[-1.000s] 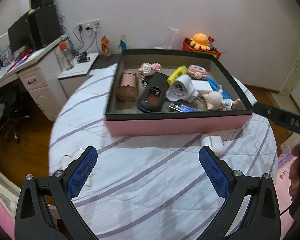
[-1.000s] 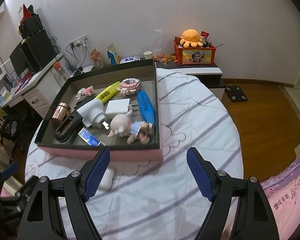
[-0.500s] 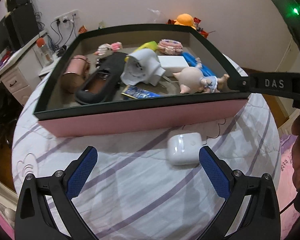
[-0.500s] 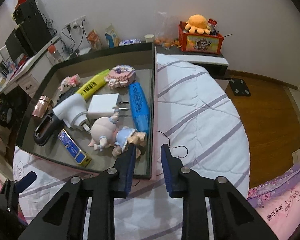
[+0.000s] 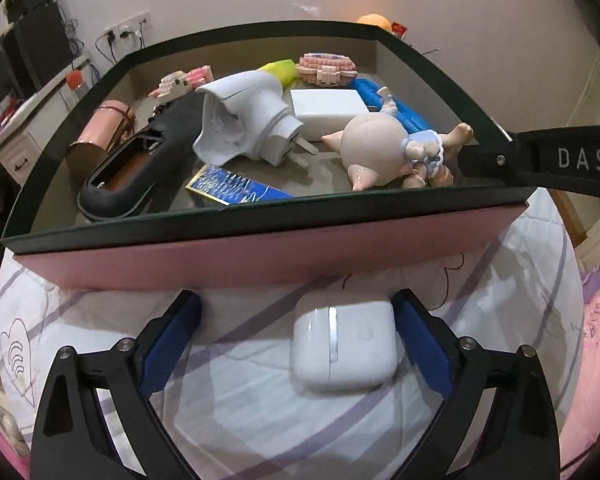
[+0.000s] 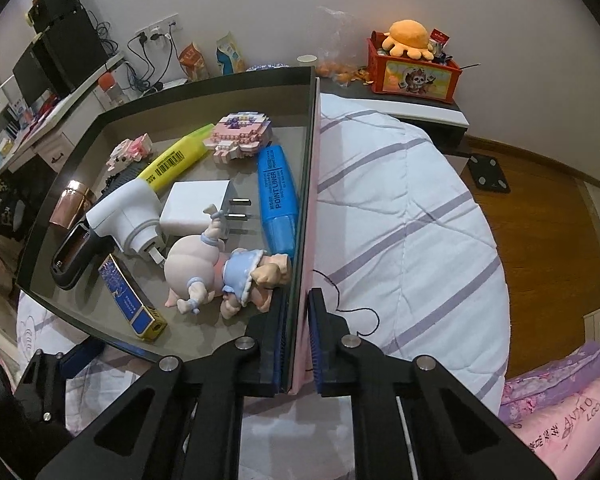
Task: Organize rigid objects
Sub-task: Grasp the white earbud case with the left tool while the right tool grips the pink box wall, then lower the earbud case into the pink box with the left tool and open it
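A white earbud case [image 5: 343,347] lies on the striped bedspread just in front of the pink box [image 5: 260,256]. My left gripper [image 5: 296,336] is open around it, the case close to the right finger [image 5: 422,344]. My right gripper [image 6: 297,344] is shut on the box's right wall [image 6: 306,216] near its front corner. The box holds a doll [image 6: 224,272], a white charger [image 6: 196,208], a blue highlighter [image 6: 278,196], a yellow highlighter [image 6: 176,160], a white adapter [image 5: 244,120], a black case [image 5: 136,164] and several other small items.
The box sits on a round bed with a white, purple-striped cover [image 6: 400,216]. A desk with a monitor [image 6: 56,60] stands at the left. A red toy box with an orange plush [image 6: 412,64] stands at the back right. Wooden floor [image 6: 540,240] lies to the right.
My left gripper moved forward and down until its fingers straddle the earbud case. My right gripper closed onto the box's right wall and has tightened on it.
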The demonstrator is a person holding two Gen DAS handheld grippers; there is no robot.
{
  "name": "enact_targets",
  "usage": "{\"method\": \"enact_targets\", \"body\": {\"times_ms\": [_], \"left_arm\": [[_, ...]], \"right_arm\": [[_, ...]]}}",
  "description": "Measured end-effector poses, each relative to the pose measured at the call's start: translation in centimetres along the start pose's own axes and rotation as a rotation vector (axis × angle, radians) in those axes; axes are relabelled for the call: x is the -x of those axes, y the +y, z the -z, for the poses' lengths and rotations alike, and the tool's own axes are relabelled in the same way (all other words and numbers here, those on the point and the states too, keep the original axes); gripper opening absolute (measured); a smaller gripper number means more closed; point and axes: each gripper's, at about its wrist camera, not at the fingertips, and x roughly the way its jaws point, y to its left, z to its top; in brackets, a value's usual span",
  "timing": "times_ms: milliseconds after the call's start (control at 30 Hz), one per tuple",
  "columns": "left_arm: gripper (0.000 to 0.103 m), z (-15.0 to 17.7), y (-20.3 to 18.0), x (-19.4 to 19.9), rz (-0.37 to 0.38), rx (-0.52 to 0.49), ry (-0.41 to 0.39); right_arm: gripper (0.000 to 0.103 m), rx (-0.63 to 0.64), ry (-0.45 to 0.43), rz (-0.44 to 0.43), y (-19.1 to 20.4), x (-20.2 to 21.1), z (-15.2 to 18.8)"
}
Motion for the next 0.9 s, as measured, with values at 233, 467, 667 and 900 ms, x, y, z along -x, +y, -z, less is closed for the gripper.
{"method": "enact_targets", "body": {"times_ms": [233, 467, 667, 900], "left_arm": [[0.054, 0.7, -0.2, 1.0, 0.013, -0.032, -0.036], [0.044, 1.2, 0.3, 2.0, 0.085, -0.041, -0.036], [0.044, 1.4, 1.6, 3.7, 0.11, -0.03, -0.06], [0.044, 1.5, 4.2, 6.6, 0.108, 0.012, -0.105]], "right_arm": [[0.01, 0.001, -0.001, 0.0, 0.0, 0.0, -0.1], [0.01, 0.001, 0.0, 0.009, 0.0, 0.2, 0.0], [0.01, -0.003, -0.001, 0.017, 0.2, 0.5, 0.3], [0.01, -0.006, -0.002, 0.028, 0.6, 0.7, 0.5]]}}
